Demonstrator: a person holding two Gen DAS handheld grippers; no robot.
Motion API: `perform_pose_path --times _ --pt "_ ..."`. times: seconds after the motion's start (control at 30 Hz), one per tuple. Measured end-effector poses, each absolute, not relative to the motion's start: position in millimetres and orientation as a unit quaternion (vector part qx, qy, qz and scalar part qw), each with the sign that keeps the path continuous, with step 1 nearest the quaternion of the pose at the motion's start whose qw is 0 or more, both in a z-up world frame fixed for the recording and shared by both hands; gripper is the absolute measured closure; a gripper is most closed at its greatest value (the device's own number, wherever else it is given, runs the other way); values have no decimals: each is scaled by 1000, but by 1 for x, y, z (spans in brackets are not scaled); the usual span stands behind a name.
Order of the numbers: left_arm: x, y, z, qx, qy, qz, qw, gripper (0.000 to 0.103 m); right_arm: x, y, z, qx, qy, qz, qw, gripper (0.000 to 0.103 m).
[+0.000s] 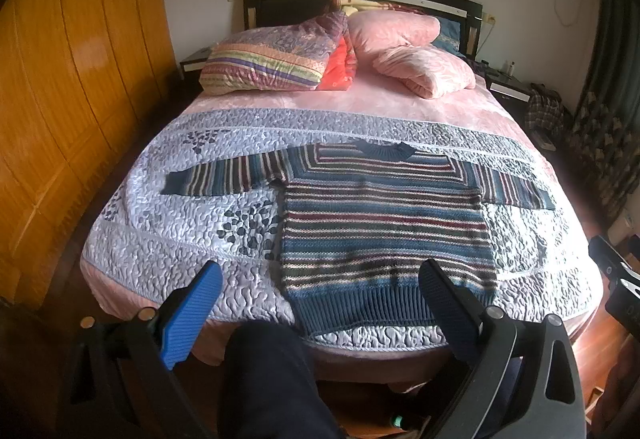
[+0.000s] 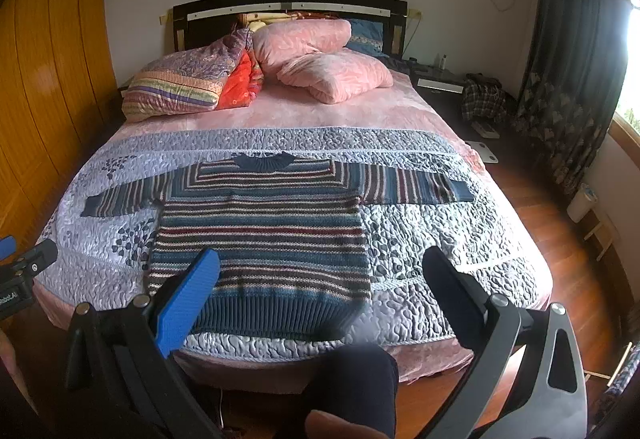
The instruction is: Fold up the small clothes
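A striped knitted sweater [image 1: 380,223] [image 2: 264,235] in blue, maroon and cream lies flat on the quilted bedspread [image 1: 180,223] [image 2: 432,239], front up, both sleeves spread sideways, collar toward the pillows and ribbed hem at the foot edge. My left gripper [image 1: 322,275] hovers open before the foot of the bed, its blue finger over the quilt left of the hem, its dark finger over the hem's right part. My right gripper [image 2: 320,263] is open too, held back from the bed, nothing between its fingers.
Pillows [image 1: 276,55] [image 2: 320,55] are piled at the headboard. A wooden wardrobe [image 1: 60,79] runs along the left. Nightstand, plaid bag [image 2: 482,97] and curtains [image 2: 572,59] stand on the right over wooden floor. A person's dark-clothed leg [image 1: 272,379] [image 2: 352,387] shows at the bottom.
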State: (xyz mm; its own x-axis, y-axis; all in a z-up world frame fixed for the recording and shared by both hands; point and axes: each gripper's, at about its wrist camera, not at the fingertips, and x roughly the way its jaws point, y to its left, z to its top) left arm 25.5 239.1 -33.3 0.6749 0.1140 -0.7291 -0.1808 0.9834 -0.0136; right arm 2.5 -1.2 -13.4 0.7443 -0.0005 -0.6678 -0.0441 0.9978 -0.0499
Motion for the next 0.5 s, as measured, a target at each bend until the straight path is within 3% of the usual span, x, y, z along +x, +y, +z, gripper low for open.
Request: perform_pose_path --times 0.5 --pt "42 231 -42 -40 405 75 910 4 16 -2 -20 -29 365 8 931 3"
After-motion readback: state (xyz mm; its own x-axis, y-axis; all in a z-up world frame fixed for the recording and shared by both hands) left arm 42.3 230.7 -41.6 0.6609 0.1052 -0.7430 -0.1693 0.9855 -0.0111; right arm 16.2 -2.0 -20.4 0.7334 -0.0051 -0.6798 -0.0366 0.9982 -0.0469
